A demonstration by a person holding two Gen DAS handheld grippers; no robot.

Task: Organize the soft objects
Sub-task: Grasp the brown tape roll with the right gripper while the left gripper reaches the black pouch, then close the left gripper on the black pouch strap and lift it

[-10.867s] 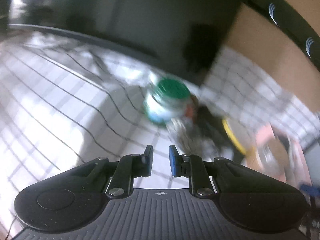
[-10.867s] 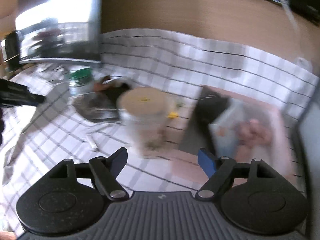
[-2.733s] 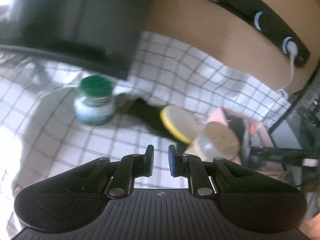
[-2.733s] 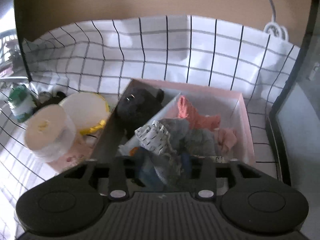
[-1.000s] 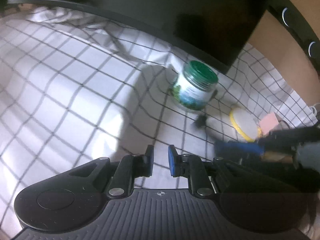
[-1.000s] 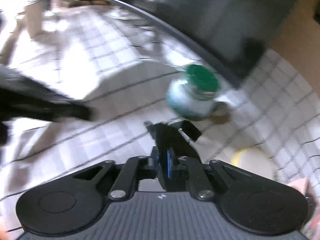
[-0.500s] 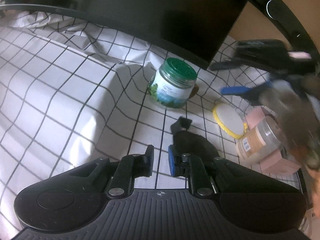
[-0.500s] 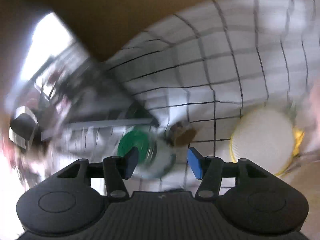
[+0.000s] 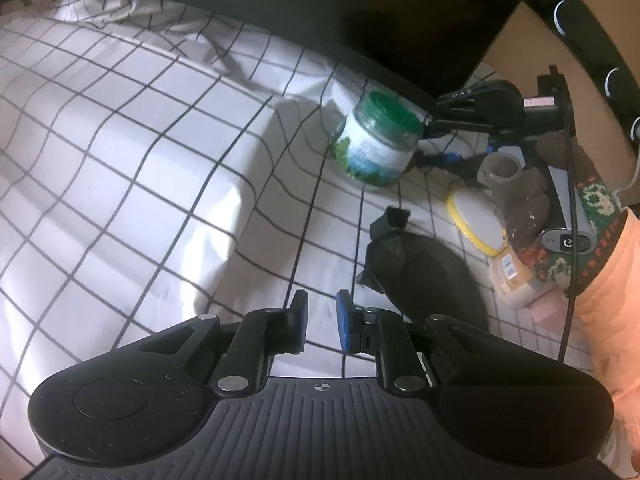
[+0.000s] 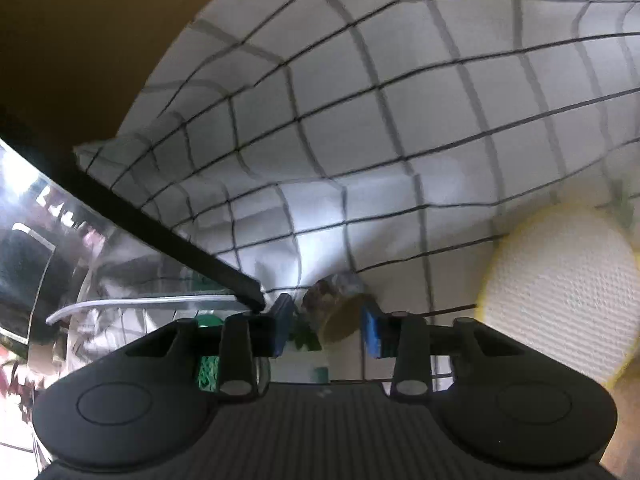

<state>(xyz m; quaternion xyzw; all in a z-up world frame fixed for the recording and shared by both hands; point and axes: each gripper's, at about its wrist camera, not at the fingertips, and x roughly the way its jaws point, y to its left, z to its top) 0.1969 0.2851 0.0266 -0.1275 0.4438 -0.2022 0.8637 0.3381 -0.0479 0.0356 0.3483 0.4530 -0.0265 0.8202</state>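
Observation:
A black soft pouch (image 9: 420, 268) lies on the checked cloth just right of my left gripper (image 9: 322, 322), whose jaws stand a narrow gap apart with nothing between them. My right gripper (image 10: 328, 330) is open, its fingers either side of a small brown patterned roll (image 10: 340, 312) lying behind the green-lidded jar (image 9: 376, 144). In the left wrist view the right gripper (image 9: 452, 140) reaches in behind the jar, held by a gloved hand (image 9: 524, 188). A round yellow-rimmed white pad (image 9: 476, 224) lies right of the jar and shows in the right wrist view (image 10: 560, 288).
A checked cloth (image 9: 140, 152) covers the table. A dark monitor (image 9: 360, 8) stands at the back. A lidded plastic jar (image 9: 516, 276) and a pink box corner (image 9: 548, 308) sit at the right. A cable (image 9: 572, 216) hangs by the orange sleeve (image 9: 616, 320).
The right gripper has come down behind the green-lidded jar and now straddles the small roll. The black pouch lies where it was dropped. The left gripper has barely moved.

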